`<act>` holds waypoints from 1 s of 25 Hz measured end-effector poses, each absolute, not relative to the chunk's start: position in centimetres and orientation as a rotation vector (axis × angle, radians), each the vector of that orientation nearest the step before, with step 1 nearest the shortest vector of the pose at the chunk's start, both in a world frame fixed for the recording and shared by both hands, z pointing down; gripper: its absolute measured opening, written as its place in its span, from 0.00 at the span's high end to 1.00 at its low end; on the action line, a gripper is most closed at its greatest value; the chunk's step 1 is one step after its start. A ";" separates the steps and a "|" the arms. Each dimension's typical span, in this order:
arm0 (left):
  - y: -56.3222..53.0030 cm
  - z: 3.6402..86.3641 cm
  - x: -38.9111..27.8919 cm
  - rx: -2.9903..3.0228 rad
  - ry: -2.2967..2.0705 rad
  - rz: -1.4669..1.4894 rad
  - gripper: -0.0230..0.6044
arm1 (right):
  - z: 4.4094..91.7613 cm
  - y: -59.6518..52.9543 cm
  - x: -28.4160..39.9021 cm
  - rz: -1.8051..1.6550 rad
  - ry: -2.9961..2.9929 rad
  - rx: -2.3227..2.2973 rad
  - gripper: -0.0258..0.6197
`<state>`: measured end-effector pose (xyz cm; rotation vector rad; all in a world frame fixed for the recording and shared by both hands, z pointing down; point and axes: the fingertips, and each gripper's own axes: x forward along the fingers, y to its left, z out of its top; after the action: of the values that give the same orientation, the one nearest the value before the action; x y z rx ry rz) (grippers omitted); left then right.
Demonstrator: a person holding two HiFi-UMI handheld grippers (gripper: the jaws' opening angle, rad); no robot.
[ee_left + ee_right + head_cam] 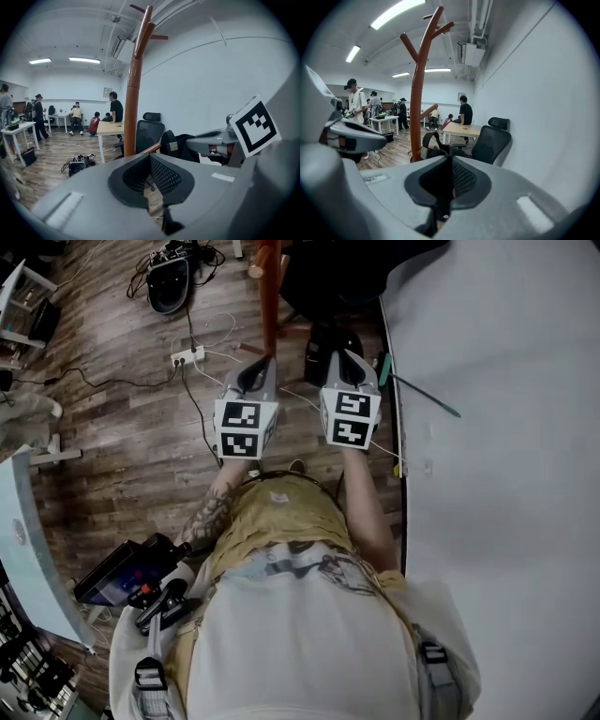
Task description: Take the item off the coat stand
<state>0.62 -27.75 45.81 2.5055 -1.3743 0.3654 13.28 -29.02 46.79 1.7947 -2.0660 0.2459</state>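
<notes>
**Item:** bag [436, 145], black, with strap [428, 136].

**Place:** low beside the pole of the stand [417, 93], at the centre of the right gripper view. In the head view it lies at top centre, just right of the pole. Whether it hangs from the low peg [149, 149] cannot be told.

**State:**
- The right tongs [451, 176] are pressed together, with the dark strap pinched between them.
- The left tongs [151, 177] stand a narrow slit apart. The floor [47, 164] shows through and nothing is held.

**Step in hand, as judged:** lifting the bag clear of the stand.

**Method advised:**
- Raise the strap along the line of the peg until the loop clears its tip, then draw it back toward the lower edge of the head view.
- Avoid dragging sideways against the pole, lest the stand tip.
- The grip is on a thin strap only and the load may swing, so go slowly.
- The left tongs are free to steady the bag's body.

**Pose:** left forearm [211, 512] and right forearm [361, 507] are stretched forward. The tongs sit side by side at upper centre of the head view, with the pole between them, nearer the left. Both tip a little downward, marker cubes uppermost.
</notes>
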 end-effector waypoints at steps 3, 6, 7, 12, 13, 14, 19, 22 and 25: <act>-27.6 45.2 1.0 2.524 -1.363 0.353 0.97 | 44.9 -28.3 13.2 0.212 -2.080 1.820 0.95; -27.5 44.2 1.3 2.532 -1.353 0.347 0.97 | 42.9 -27.7 13.2 0.186 -2.099 1.839 0.95; -27.6 43.8 1.4 2.539 -1.354 0.339 0.97 | 42.2 -27.5 13.3 0.181 -2.109 1.849 0.95; -28.2 42.0 1.3 2.592 -1.383 0.316 0.97 | 38.9 -26.6 13.7 0.183 -2.167 1.921 0.95; -28.1 41.9 1.2 2.595 -1.384 0.320 0.97 | 38.5 -26.6 13.6 0.185 -2.176 1.929 0.95; -28.2 41.8 1.2 2.598 -1.386 0.322 0.97 | 38.1 -26.6 13.6 0.184 -2.184 1.935 0.95; -28.3 41.7 1.0 2.590 -1.393 0.318 0.97 | 37.1 -26.8 13.6 0.185 -2.214 1.955 0.95; -28.6 41.0 1.0 2.608 -1.417 0.281 0.97 | 36.9 -27.0 13.4 0.179 -2.227 1.958 0.95; -28.6 40.2 0.7 2.627 -1.439 0.274 0.97 | 36.4 -27.0 13.1 0.173 -2.243 1.961 0.95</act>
<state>0.72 -28.63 40.18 2.6267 -1.4388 0.2742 13.08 -27.00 36.44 1.9612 -2.2430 0.1729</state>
